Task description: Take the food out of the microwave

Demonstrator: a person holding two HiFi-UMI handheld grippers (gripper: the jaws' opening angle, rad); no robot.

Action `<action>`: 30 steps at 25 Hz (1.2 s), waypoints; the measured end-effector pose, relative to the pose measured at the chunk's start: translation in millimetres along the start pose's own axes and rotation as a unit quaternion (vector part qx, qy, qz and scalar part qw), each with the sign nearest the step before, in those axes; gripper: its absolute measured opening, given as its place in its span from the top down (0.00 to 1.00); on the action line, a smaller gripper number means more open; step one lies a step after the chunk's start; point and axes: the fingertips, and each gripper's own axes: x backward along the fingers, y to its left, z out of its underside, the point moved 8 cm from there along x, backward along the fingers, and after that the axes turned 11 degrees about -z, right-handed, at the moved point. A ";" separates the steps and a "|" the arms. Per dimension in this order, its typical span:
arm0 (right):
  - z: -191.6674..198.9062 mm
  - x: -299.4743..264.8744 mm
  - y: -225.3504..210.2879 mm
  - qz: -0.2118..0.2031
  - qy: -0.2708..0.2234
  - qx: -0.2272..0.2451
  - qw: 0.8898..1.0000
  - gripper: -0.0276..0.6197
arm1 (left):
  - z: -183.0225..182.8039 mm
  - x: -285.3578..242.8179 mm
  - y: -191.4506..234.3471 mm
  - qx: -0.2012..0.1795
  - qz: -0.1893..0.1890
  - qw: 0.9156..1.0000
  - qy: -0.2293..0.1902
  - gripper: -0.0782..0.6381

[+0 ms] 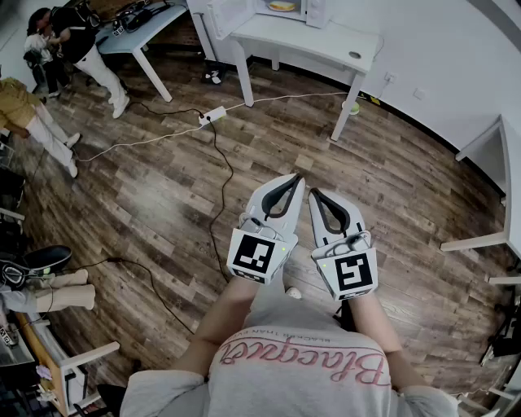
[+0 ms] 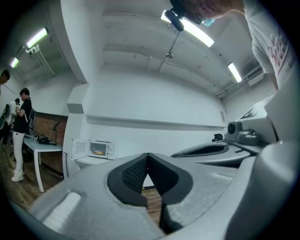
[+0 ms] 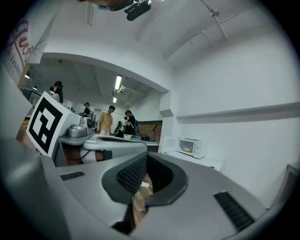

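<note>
L gripper (image 1: 297,177) & R gripper (image 1: 313,194) are held w/ fingers pressed together, empty; food (image 1: 282,6) is seen in open microwave (image 1: 315,11) at 12 o'clock.

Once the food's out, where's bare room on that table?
Bare: table strip in front of the microwave, and the top between it and the small round thing. Crowded: floor before it, crossed by cables and a power strip.

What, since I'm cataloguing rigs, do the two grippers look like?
The left gripper and right gripper have pale grey shells, black ribbed pads and white cubes with black square markers. The person wears a grey T-shirt with pink lettering.
</note>
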 end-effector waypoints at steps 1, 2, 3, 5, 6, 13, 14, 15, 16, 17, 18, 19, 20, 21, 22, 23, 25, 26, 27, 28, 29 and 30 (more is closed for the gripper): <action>-2.0 5.6 5.1 0.003 -0.007 0.001 1.000 0.94 | -3.9 6.5 -3.2 -0.006 0.000 1.000 -0.005 0.88; -3.7 11.2 10.1 0.006 -0.014 0.002 1.000 0.94 | -7.2 12.9 -6.3 -0.012 -0.001 1.000 -0.008 0.88; -5.2 17.0 15.1 0.008 -0.021 0.002 1.000 0.94 | -9.7 19.0 -9.2 -0.014 -0.003 1.000 -0.011 0.88; -6.0 28.8 24.9 0.009 -0.029 0.000 1.000 0.94 | -11.5 30.7 -15.1 -0.012 -0.008 1.000 -0.013 0.88; -5.0 34.0 29.3 0.008 -0.029 0.000 1.000 0.94 | -11.3 36.0 -18.0 -0.010 -0.009 1.000 -0.013 0.88; -4.1 33.3 41.4 0.023 -0.037 -0.001 0.999 0.94 | -9.6 46.1 -9.4 -0.011 -0.006 1.000 -0.011 0.88; -4.6 28.6 40.4 0.027 -0.037 0.000 0.999 0.94 | -9.4 44.1 -4.2 -0.011 -0.006 1.000 -0.013 0.88; -5.1 23.4 38.0 0.031 -0.036 0.000 0.999 0.94 | -9.4 40.8 1.0 -0.011 -0.005 1.000 -0.015 0.88; -5.8 17.4 34.4 0.034 -0.036 0.000 0.999 0.94 | -9.7 36.2 6.4 -0.012 -0.005 1.000 -0.016 0.88; -6.8 10.7 30.0 0.037 -0.036 -0.001 0.999 0.94 | -10.2 30.6 12.2 -0.013 -0.004 1.000 -0.018 0.88; -7.9 3.3 25.4 0.040 -0.035 -0.001 0.999 0.94 | -10.7 24.4 18.4 -0.014 -0.003 1.000 -0.019 0.88; -9.0 -4.7 20.7 0.043 -0.035 0.000 0.998 0.94 | -11.0 17.9 24.9 -0.014 -0.002 1.000 -0.018 0.88; -10.3 -12.9 15.9 0.045 -0.034 0.000 0.998 0.94 | -11.1 11.1 31.6 -0.014 0.000 1.000 -0.017 0.88; -12.0 -21.5 10.9 0.048 -0.033 -0.002 0.998 0.94 | -11.0 3.8 38.6 -0.015 0.001 1.000 -0.015 0.88; -13.7 -30.7 5.8 0.050 -0.031 -0.005 0.998 0.94 | -11.0 -4.0 46.0 -0.015 0.002 1.000 -0.015 0.88; -14.7 -40.6 0.9 0.050 -0.030 -0.006 0.998 0.94 | -10.7 -12.2 53.8 -0.015 0.002 1.000 -0.015 0.88; -13.3 -62.2 -8.0 0.043 -0.027 0.001 0.999 0.94 | -9.0 -28.8 69.9 -0.014 0.003 1.000 -0.015 0.88; -12.5 -73.4 -12.6 0.040 -0.025 0.003 0.999 0.94 | -8.0 -37.1 78.0 -0.014 0.004 1.000 -0.014 0.88; -12.5 -84.6 -17.4 0.039 -0.024 0.003 0.999 0.94 | -7.2 -45.5 86.2 -0.014 0.005 1.000 -0.013 0.88; -13.2 -95.9 -22.6 0.039 -0.023 0.002 0.999 0.94 | -6.4 -54.2 94.5 -0.014 0.007 1.000 -0.012 0.88; -14.0 -106.8 -27.9 0.039 -0.021 0.001 0.999 0.94 | -5.4 -63.0 102.7 -0.013 0.008 1.000 -0.011 0.88; -14.7 -117.5 -33.0 0.038 -0.018 -0.001 0.999 0.94 | -4.1 -71.6 110.9 -0.012 0.009 1.000 -0.010 0.88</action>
